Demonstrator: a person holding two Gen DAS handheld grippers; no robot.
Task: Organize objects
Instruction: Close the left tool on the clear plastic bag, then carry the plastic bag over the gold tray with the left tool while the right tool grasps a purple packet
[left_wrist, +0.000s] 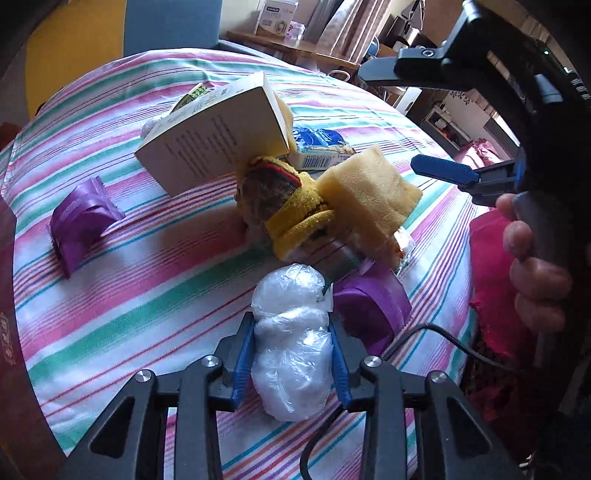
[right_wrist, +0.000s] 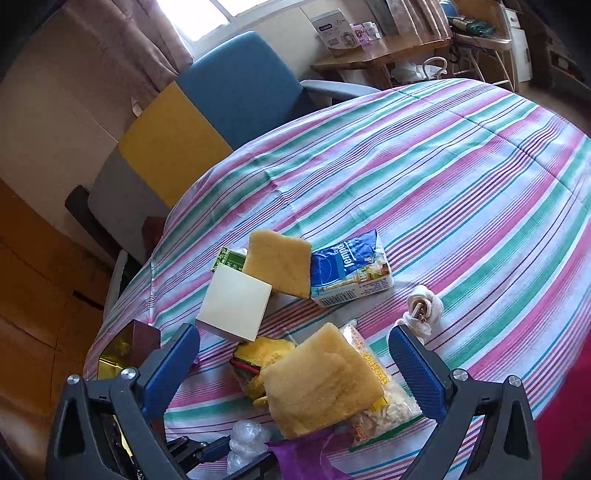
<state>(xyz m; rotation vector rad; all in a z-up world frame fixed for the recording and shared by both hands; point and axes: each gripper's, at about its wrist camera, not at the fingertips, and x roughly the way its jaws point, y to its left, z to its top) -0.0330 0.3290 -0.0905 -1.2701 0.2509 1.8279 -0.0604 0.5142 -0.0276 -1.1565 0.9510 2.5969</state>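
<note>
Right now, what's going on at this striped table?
A person is tidying a heap of small things on a striped tablecloth. The left gripper is shut on a crumpled clear plastic bag at the near edge of the heap. The right gripper hangs open above a yellow sponge, holding nothing. A white box, a tissue pack and a purple packet lie untouched.

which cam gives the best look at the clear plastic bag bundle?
Left wrist. The clear plastic bag bundle fills the centre foreground, pinched between the left gripper pads, its whole crinkled length visible. The right wrist view catches only a small piece of it at the bottom edge, beside the left gripper's frame.
</note>
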